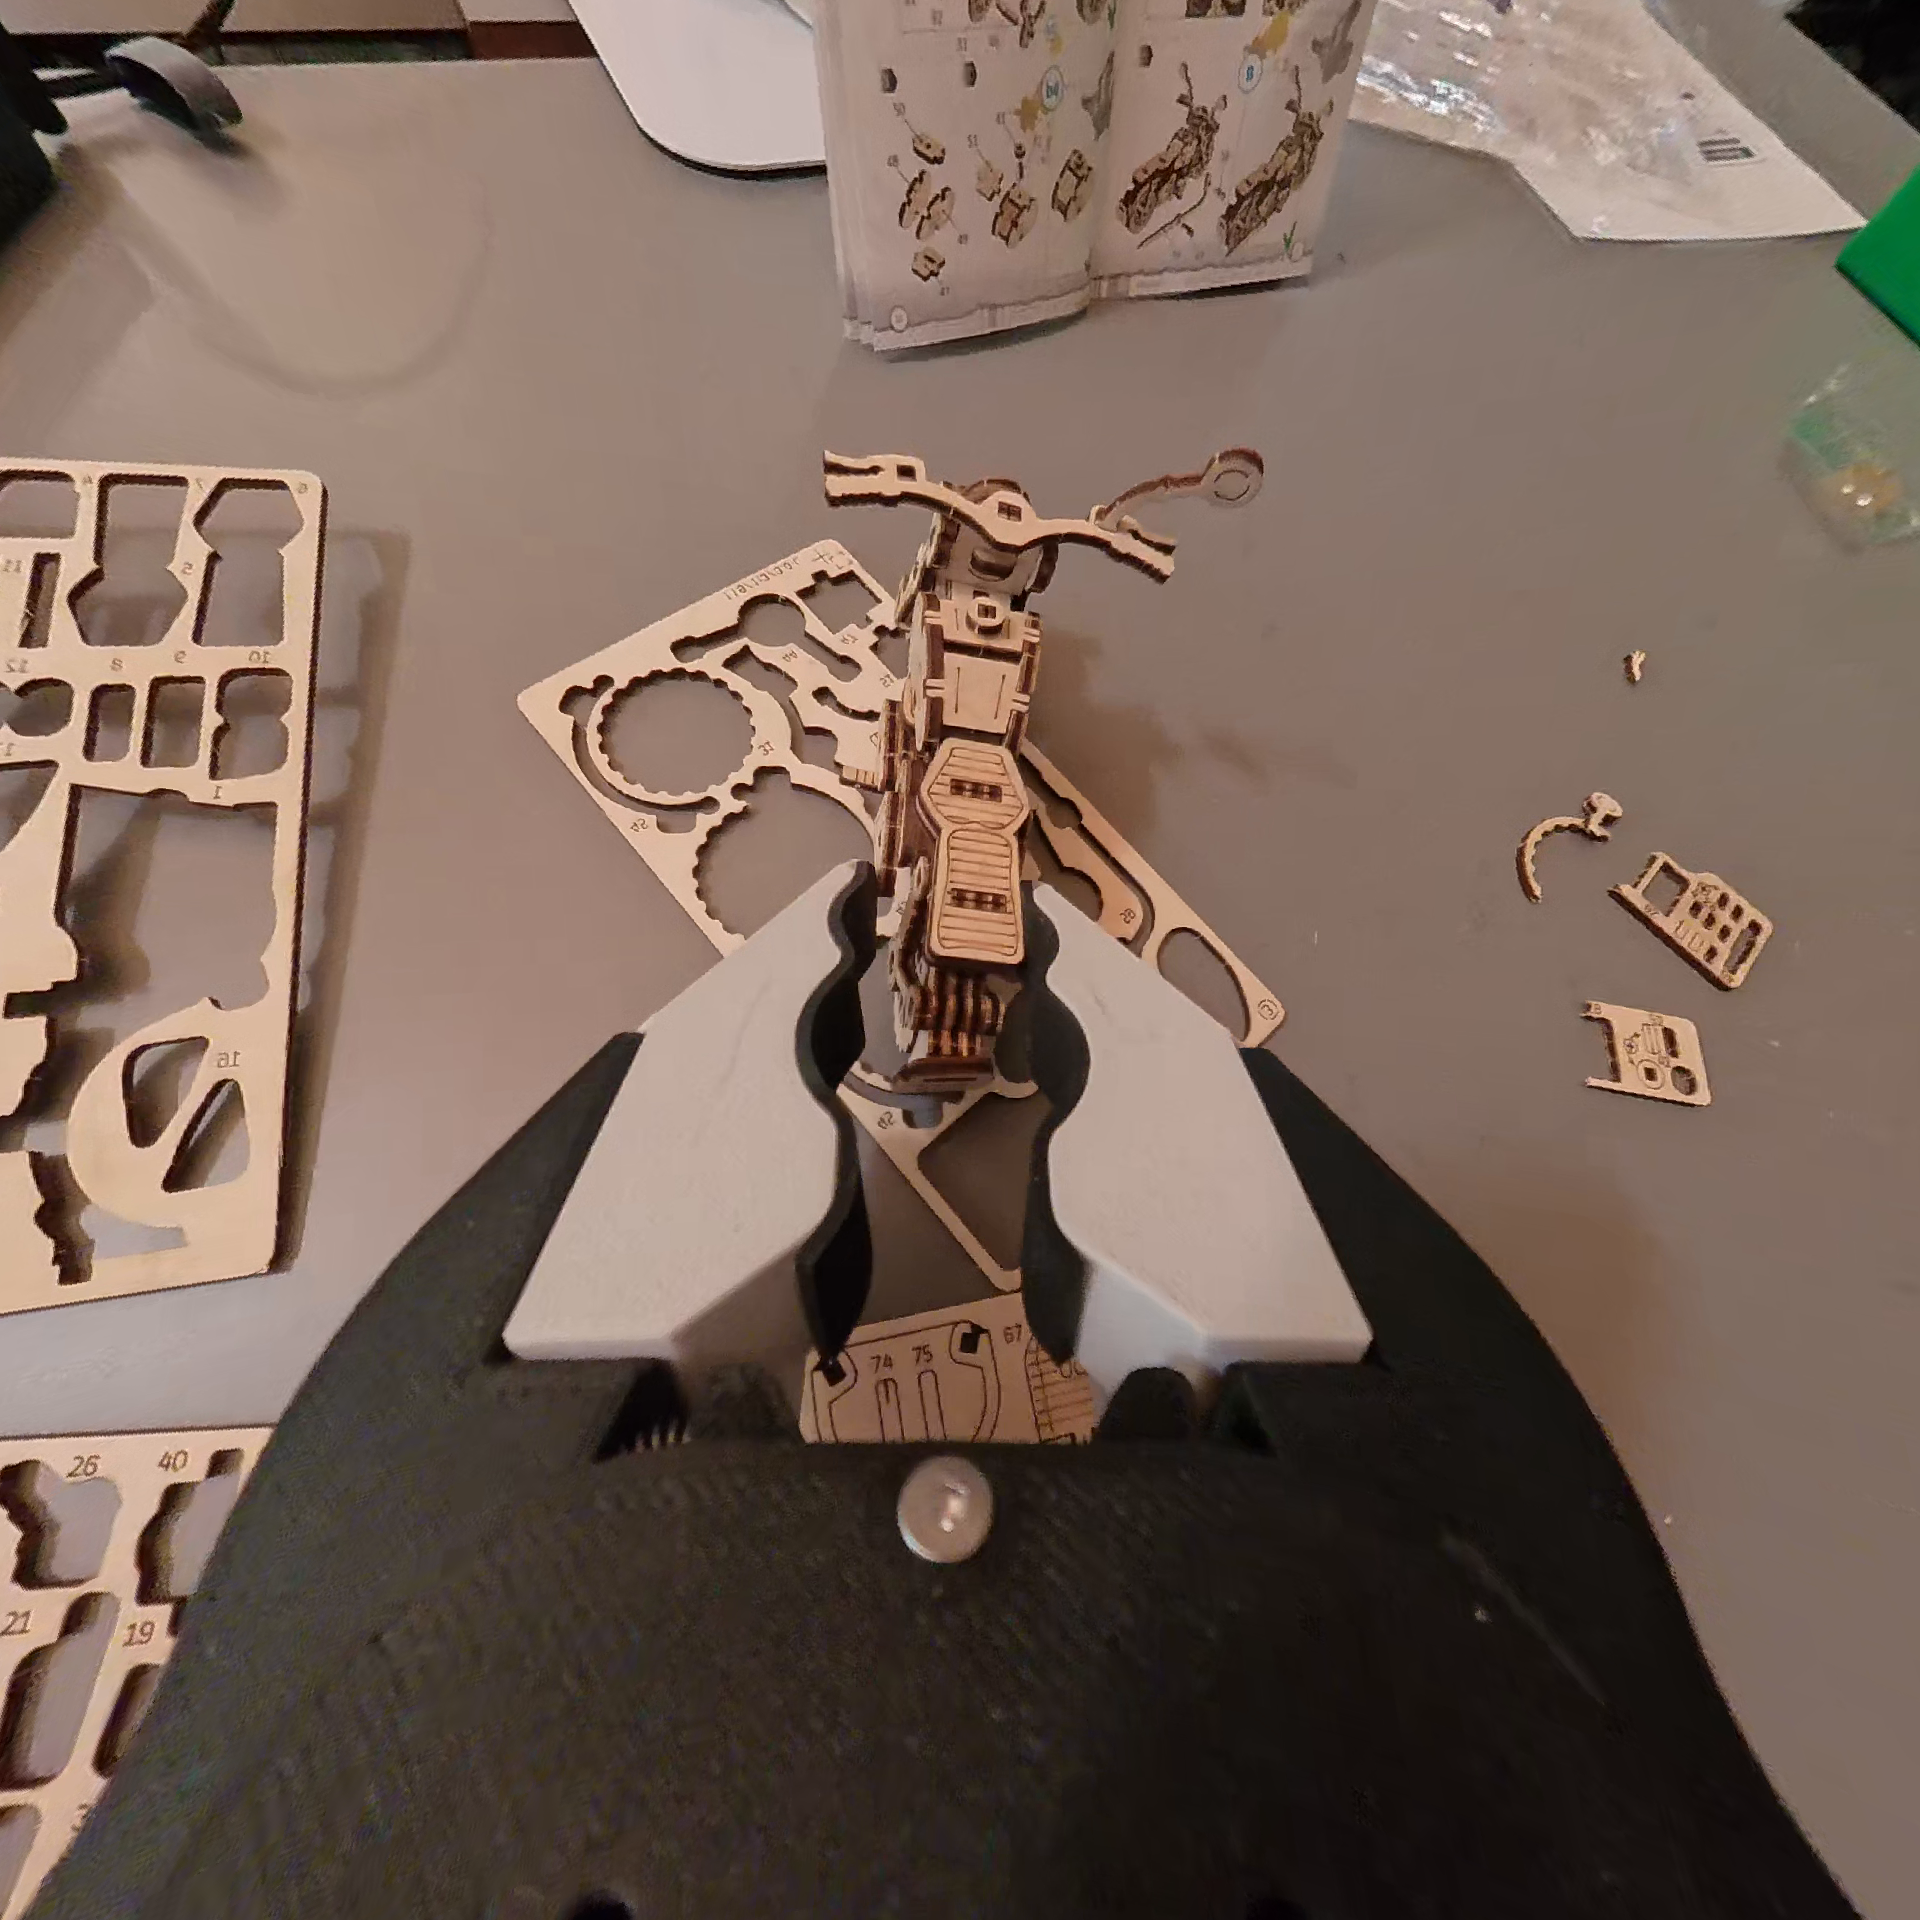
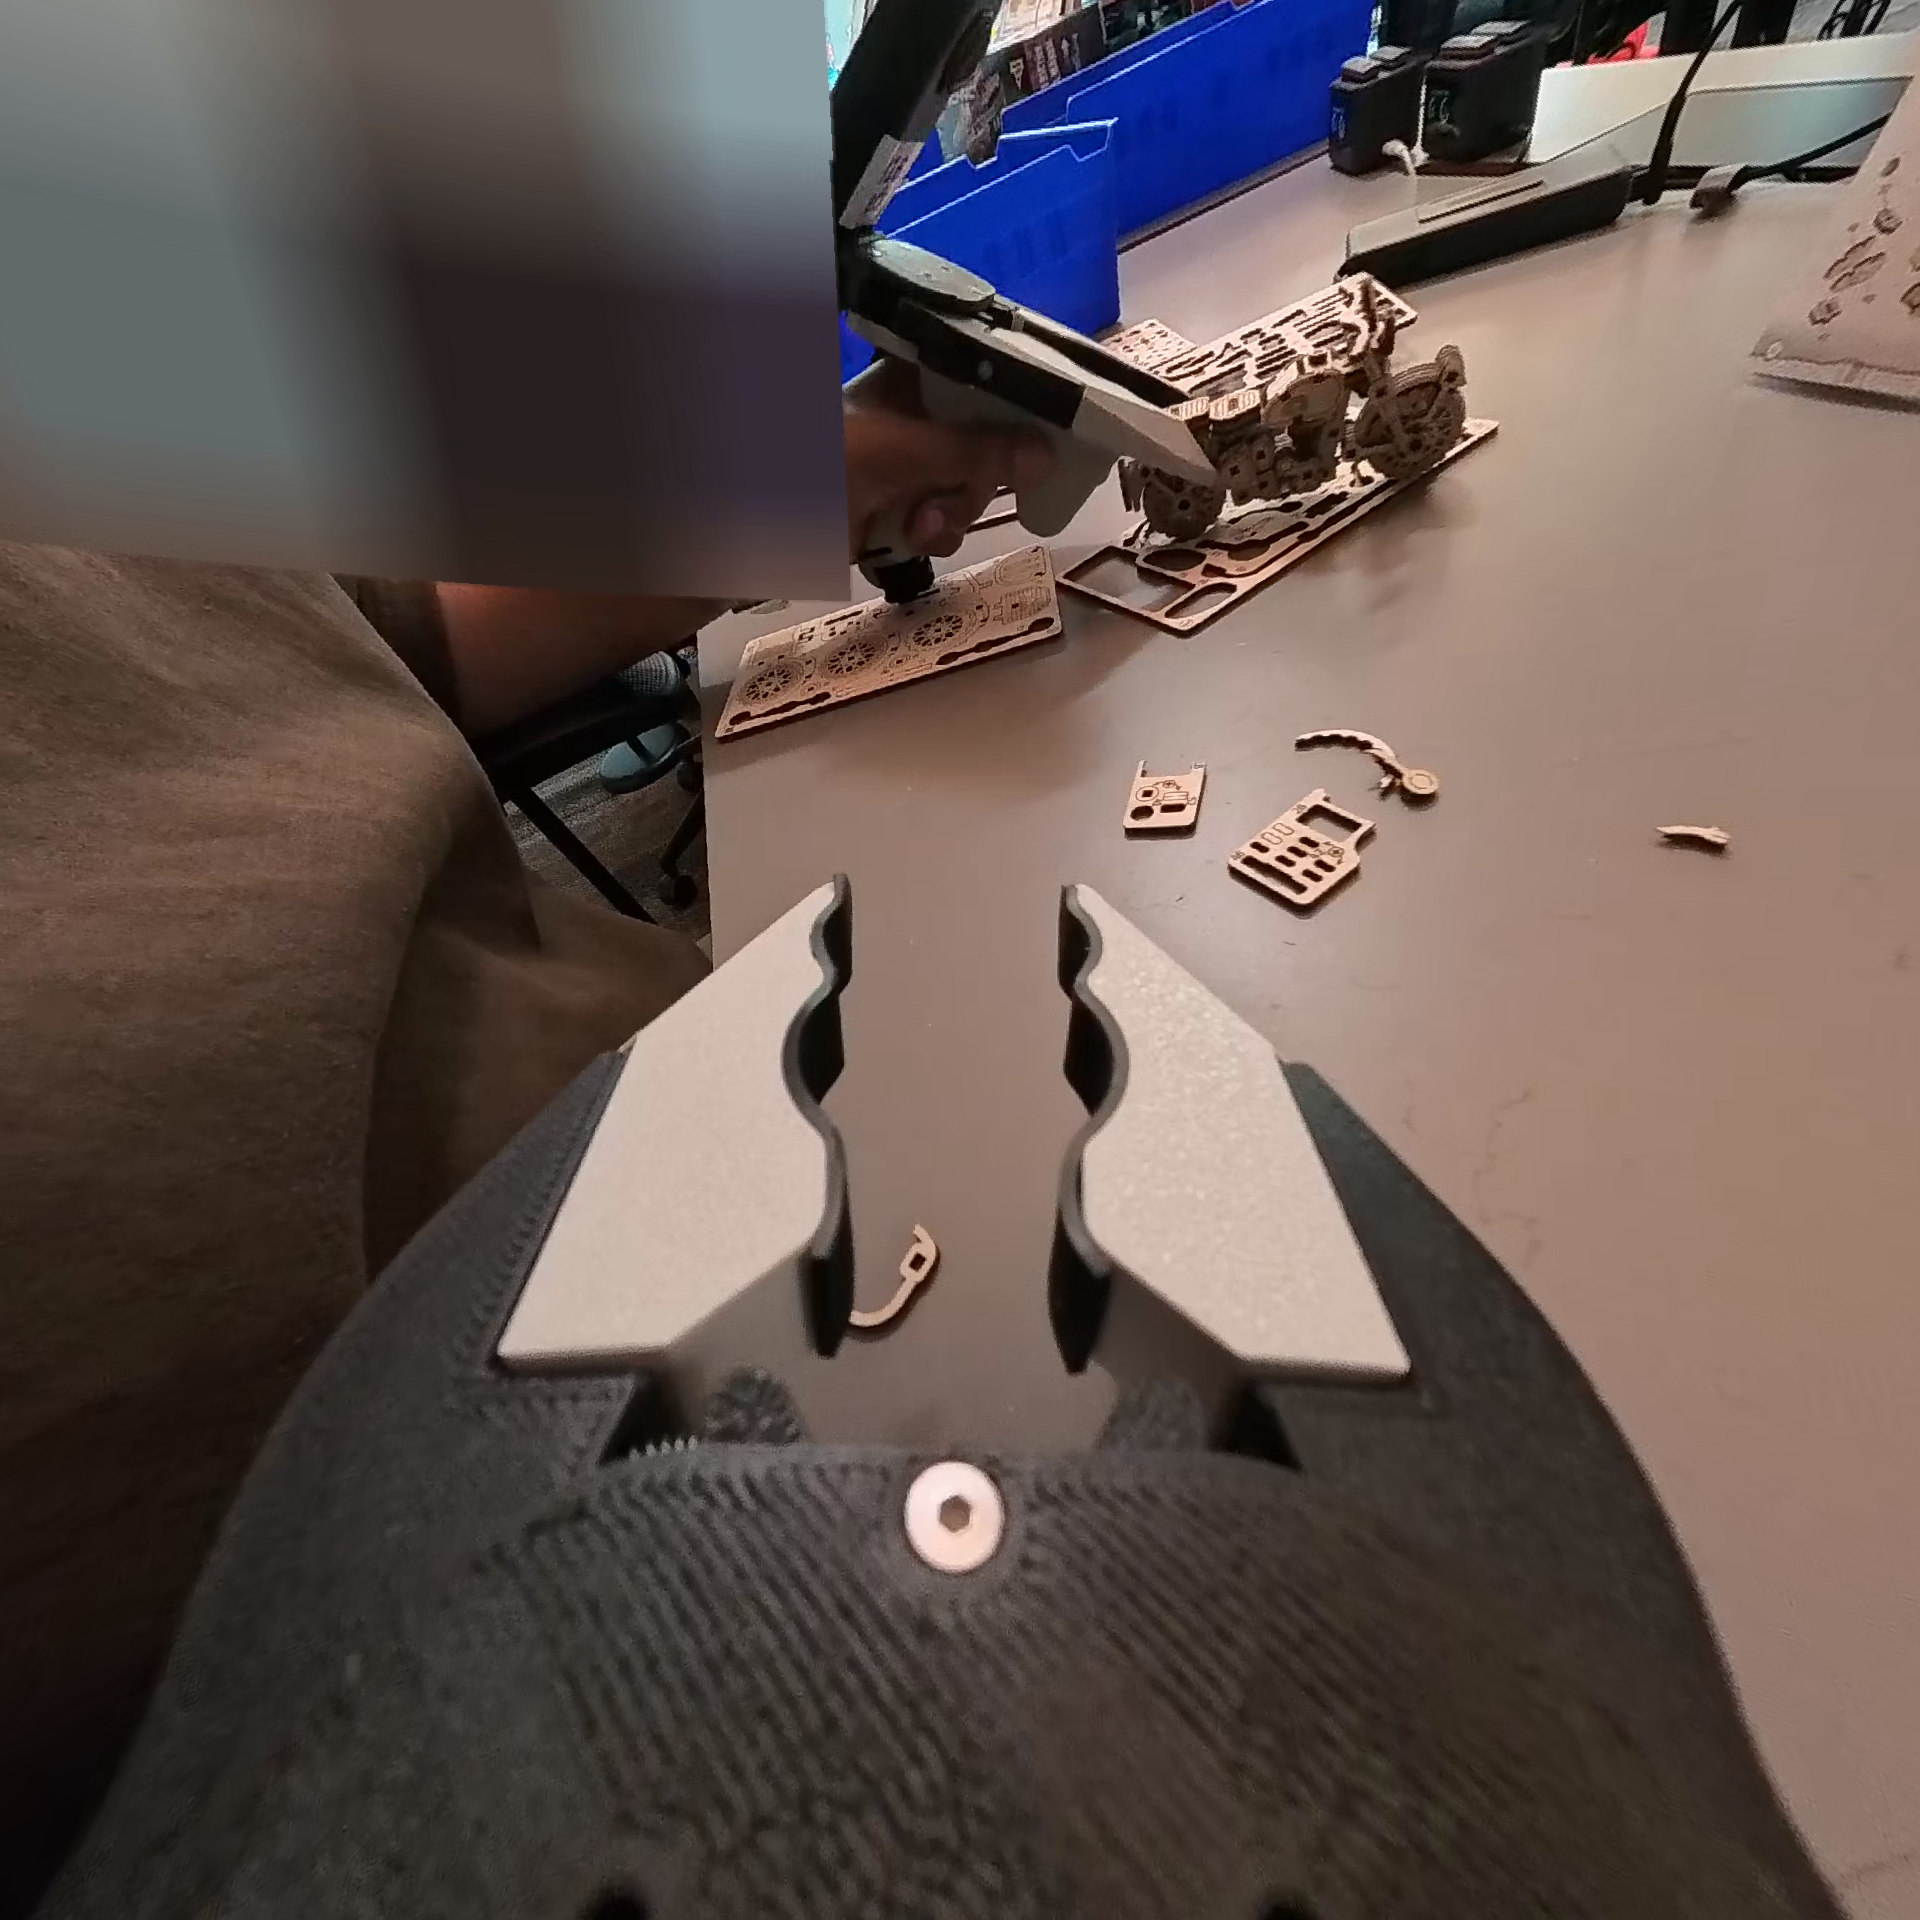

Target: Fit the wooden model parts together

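A wooden motorcycle model stands upright on a punched-out wooden sheet, its handlebars pointing away. My left gripper is shut on the model's rear end, one finger on each side. The right wrist view shows the same grip from the side, with the left gripper on the model. My right gripper is open and empty above the table near its front edge. A small hook-shaped wooden part lies on the table under its jaws.
Loose parts lie to the right: a curved piece, a grid piece and a flat piece. Punched sheets lie at the left. An instruction booklet stands at the back. A person's brown clothing is beyond the table edge. Across from one pair of fingers to the other is roughly 30 cm.
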